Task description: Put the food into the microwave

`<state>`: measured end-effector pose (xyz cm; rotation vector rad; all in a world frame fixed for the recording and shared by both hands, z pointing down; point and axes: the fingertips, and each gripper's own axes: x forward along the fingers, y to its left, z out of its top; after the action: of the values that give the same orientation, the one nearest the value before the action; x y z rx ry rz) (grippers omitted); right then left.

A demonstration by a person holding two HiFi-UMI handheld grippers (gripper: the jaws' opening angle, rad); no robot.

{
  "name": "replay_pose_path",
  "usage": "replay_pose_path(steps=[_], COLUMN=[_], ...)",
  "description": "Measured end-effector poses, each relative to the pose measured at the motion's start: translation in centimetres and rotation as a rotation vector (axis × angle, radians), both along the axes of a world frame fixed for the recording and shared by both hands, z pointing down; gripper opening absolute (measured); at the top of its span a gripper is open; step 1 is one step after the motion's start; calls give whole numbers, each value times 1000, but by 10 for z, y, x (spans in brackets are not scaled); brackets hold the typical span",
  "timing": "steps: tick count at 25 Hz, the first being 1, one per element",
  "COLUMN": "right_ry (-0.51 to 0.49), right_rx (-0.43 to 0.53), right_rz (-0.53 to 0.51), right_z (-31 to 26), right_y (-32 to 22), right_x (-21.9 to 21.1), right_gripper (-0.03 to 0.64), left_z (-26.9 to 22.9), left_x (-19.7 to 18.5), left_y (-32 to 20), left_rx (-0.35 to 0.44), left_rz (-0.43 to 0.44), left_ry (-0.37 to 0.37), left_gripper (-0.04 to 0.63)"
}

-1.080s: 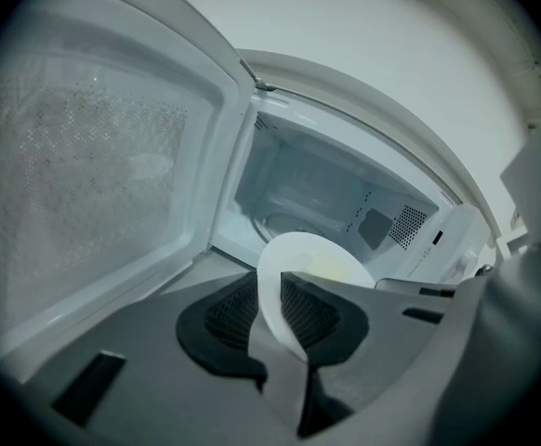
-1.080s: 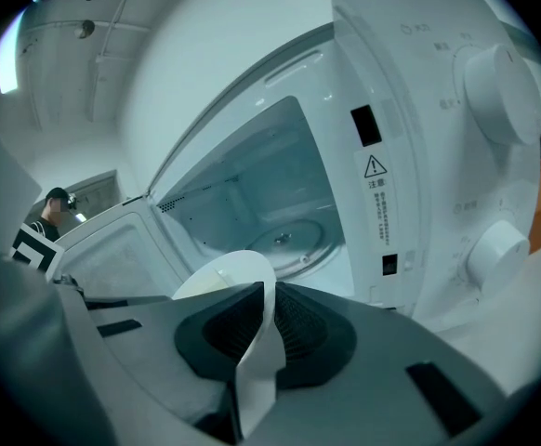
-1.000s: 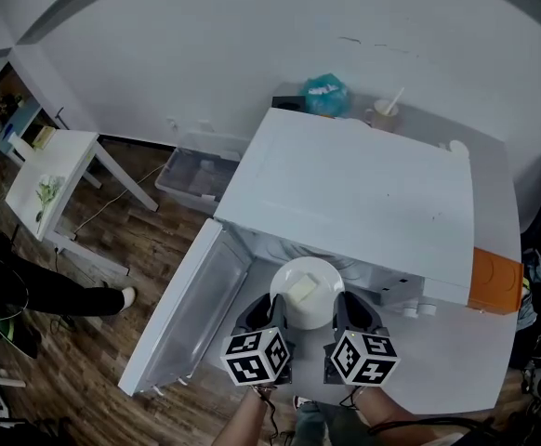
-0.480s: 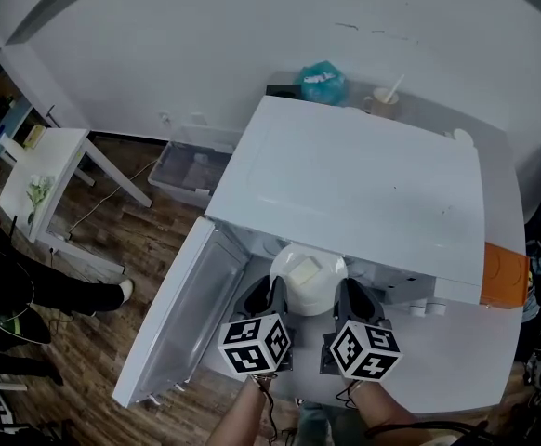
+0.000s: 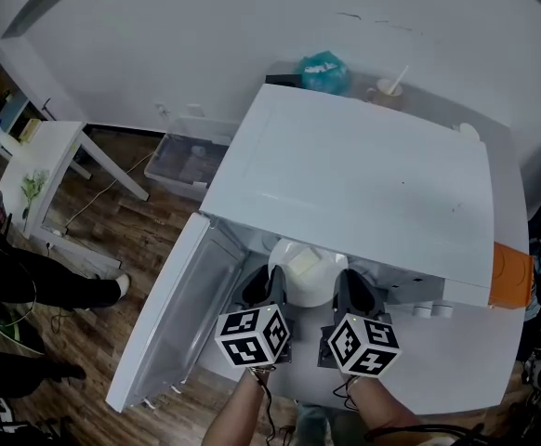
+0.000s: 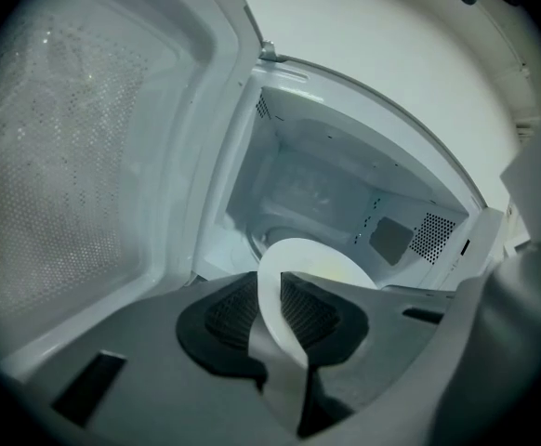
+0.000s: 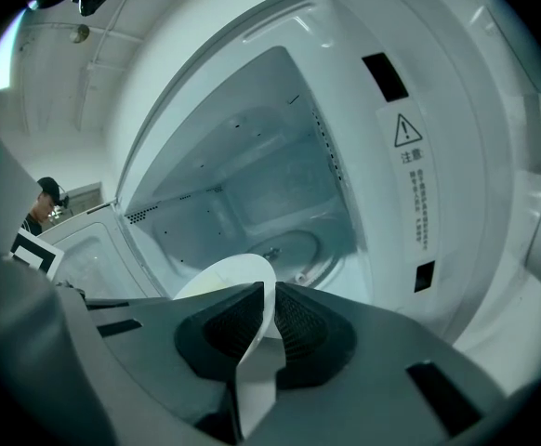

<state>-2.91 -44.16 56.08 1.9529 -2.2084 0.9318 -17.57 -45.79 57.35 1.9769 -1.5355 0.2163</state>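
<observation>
A white plate [image 5: 306, 272] carries a pale yellow block of food [image 5: 300, 265] and is partly under the top edge of the white microwave [image 5: 354, 184]. My left gripper [image 5: 265, 291] is shut on the plate's left rim [image 6: 275, 309]. My right gripper [image 5: 343, 291] is shut on its right rim [image 7: 257, 342]. The microwave door [image 5: 173, 314] hangs open to the left. Both gripper views look into the lit cavity [image 6: 326, 198], where the glass turntable [image 7: 284, 249] lies bare.
On the counter behind the microwave stand a teal bag [image 5: 324, 71] and a cup with a stick [image 5: 387, 91]. An orange box [image 5: 510, 275] sits at the microwave's right. A white side table [image 5: 38, 170] and a clear bin [image 5: 191, 161] are on the wooden floor at left.
Both grippers have carried the plate forward, so more of it now lies under the microwave's top edge. The head view has shifted slightly.
</observation>
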Motion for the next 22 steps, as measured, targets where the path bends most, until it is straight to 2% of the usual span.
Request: replay_pose_path(steps=[22], right_ry=[36], right_rx=[12], right_rz=[93], right_z=[7], right_y=[-39], right_x=[8], right_gripper=[51], left_z=[8], left_x=[10], left_y=[-50], left_rx=[36], left_rz=[11], left_ry=[-4], left_gripper=[78])
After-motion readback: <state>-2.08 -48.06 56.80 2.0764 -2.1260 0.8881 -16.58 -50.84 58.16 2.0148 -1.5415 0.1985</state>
